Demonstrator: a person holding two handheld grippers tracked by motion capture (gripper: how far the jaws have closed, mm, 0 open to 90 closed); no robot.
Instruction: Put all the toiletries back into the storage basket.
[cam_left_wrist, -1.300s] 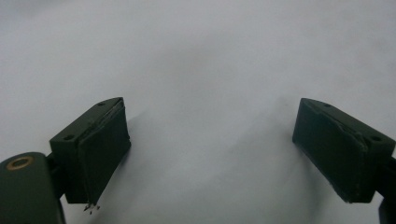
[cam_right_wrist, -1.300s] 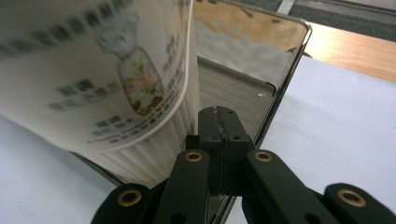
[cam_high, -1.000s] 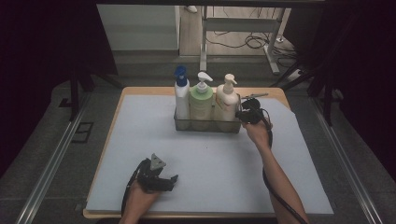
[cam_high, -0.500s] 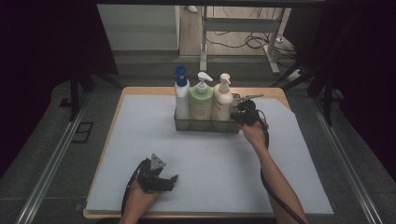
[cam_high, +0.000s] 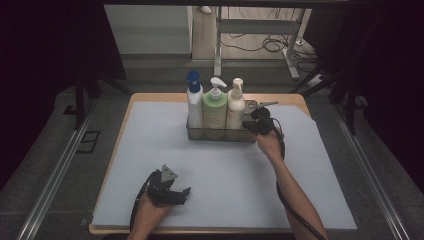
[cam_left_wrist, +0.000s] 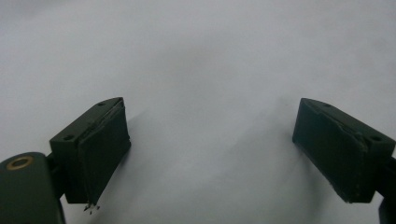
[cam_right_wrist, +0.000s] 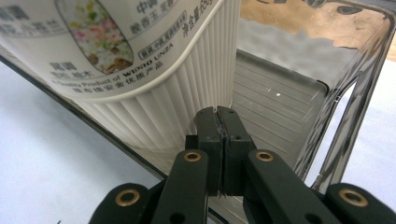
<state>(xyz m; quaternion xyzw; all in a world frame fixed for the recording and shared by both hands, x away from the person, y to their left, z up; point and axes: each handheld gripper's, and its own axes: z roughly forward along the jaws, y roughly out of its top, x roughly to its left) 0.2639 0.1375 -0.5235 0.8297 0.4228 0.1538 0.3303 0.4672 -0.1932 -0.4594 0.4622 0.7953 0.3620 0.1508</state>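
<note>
Pale blue-grey sheeting is covering most of the wooden table, leaving a strip of bare wood showing along the far and left edges, with dark floor and metal rails lying beyond. Near the far edge, a clear rectangular caddy is holding three pump bottles upright in a row: a blue-capped bottle at its left, a green bottle in the middle, and a cream ribbed bottle at its right. The right gripper is reaching the caddy's right end, its jaws pressed fully together; in the right gripper view the tips are sitting at the transparent wall, just beside the ribbed base of the cream bottle. Whether the thin wall is pinched between the pads or merely touched cannot be told. Judgement: the closed tips are likely being used either to nip the caddy's rim or to nudge it, since jaws held together could not take a bottle. The left gripper is resting low near the table's near edge, well apart from the caddy, its jaws spread wide over bare sheet with nothing between them; it is probably parked out of the way. Open room is lying broadly in front of the caddy and to both sides; behind it the table edge is near, so pushing farther back looks risky.
</note>
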